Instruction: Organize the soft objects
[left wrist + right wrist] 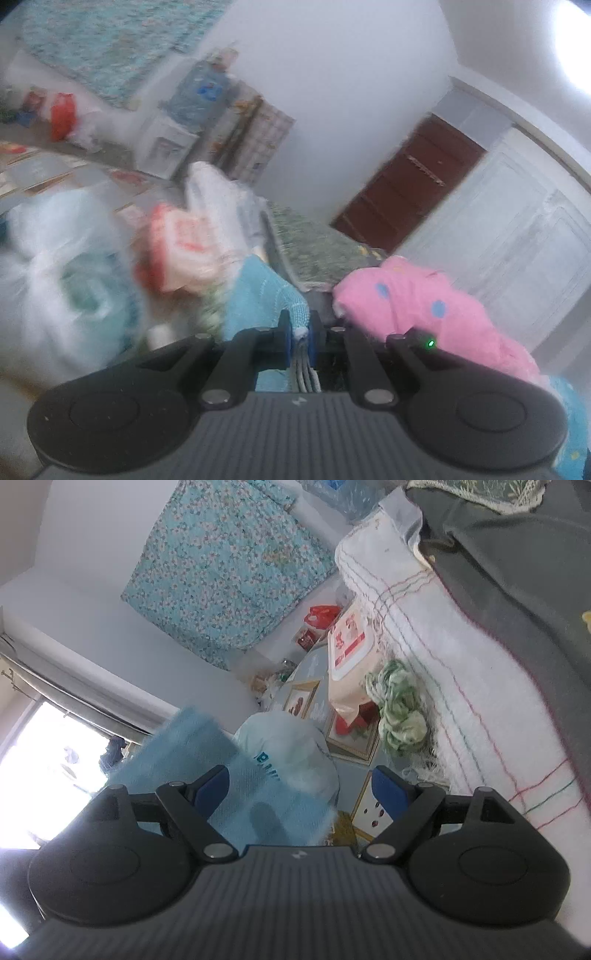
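Observation:
My left gripper (299, 332) is shut on the corner of a light blue knitted cloth (258, 291), which hangs from its blue pads. A pink soft toy with blue dots (417, 306) lies just right of the gripper. My right gripper (301, 788) is open; the same light blue cloth (207, 760) passes between and over its left finger, not pinched. A green and white yarn bundle (400, 709) lies by the edge of a white blanket (461, 686).
A white plastic bag (62, 280) and a red and white wipes pack (181, 243) lie on the left. A grey sofa cushion (517, 561) is at the right. A floral teal quilt (225, 565), a dark door (406, 184) and a bright window (44, 760) surround the area.

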A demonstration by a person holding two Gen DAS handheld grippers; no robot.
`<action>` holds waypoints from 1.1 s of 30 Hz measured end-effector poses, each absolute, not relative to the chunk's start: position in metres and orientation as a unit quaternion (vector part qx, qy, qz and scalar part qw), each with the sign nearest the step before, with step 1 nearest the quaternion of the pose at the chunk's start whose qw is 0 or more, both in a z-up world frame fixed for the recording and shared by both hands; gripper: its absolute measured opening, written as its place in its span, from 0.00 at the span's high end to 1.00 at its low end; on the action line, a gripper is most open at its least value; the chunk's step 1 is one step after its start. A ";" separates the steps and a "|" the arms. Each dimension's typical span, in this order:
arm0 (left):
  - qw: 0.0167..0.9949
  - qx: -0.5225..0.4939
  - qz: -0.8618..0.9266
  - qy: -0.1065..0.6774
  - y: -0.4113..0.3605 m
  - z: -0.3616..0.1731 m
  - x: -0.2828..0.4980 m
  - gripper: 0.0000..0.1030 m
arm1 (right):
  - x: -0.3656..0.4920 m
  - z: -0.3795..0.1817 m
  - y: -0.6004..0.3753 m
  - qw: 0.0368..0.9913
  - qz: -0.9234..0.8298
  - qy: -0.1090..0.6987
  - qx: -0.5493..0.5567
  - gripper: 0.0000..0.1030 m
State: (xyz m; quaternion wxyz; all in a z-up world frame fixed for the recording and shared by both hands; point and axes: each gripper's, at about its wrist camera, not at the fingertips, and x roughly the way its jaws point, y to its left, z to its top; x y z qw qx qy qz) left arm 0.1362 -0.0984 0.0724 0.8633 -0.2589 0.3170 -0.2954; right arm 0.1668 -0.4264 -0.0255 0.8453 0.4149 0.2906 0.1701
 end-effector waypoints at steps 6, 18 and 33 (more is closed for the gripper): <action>0.881 -0.227 -0.196 0.365 -0.053 0.019 0.095 0.91 | 0.168 -0.027 -0.410 0.846 0.181 0.302 0.400 0.18; 0.920 -0.019 -0.184 0.344 -0.079 -0.012 0.052 0.91 | 0.163 -0.030 -0.361 0.839 0.203 0.347 0.367 0.16; 0.855 -0.019 -0.351 0.381 -0.085 -0.050 0.040 0.42 | 0.108 -0.050 -0.274 0.830 0.240 0.386 0.324 0.43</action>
